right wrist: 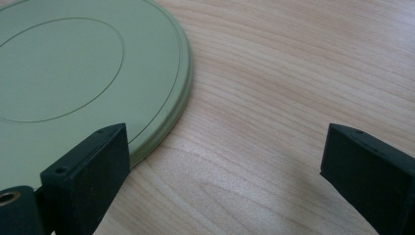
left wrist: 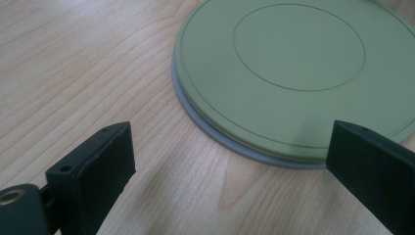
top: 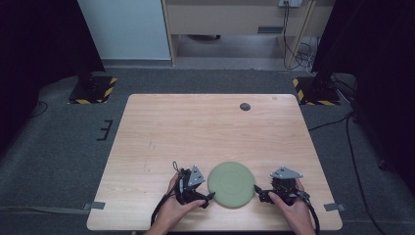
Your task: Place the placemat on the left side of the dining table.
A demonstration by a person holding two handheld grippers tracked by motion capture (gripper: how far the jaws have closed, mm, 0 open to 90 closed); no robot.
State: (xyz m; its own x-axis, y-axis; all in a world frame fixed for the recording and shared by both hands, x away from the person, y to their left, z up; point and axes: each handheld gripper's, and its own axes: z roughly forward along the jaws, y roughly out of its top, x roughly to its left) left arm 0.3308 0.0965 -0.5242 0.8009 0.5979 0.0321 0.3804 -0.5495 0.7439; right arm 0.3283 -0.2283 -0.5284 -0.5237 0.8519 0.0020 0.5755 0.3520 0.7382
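A flat round green plate lies near the front edge of the wooden table, between the two grippers. In the left gripper view the green plate rests on a grey disc whose rim pokes out beneath it. My left gripper sits just left of the plate, open, with nothing between its jaws. My right gripper is at the plate's right edge, also open and holding nothing. The green plate lies past its left jaw.
A small dark round disc lies near the table's far edge. Grey tape tabs mark the front corners. Black stands with hazard stripes flank the table on grey carpet.
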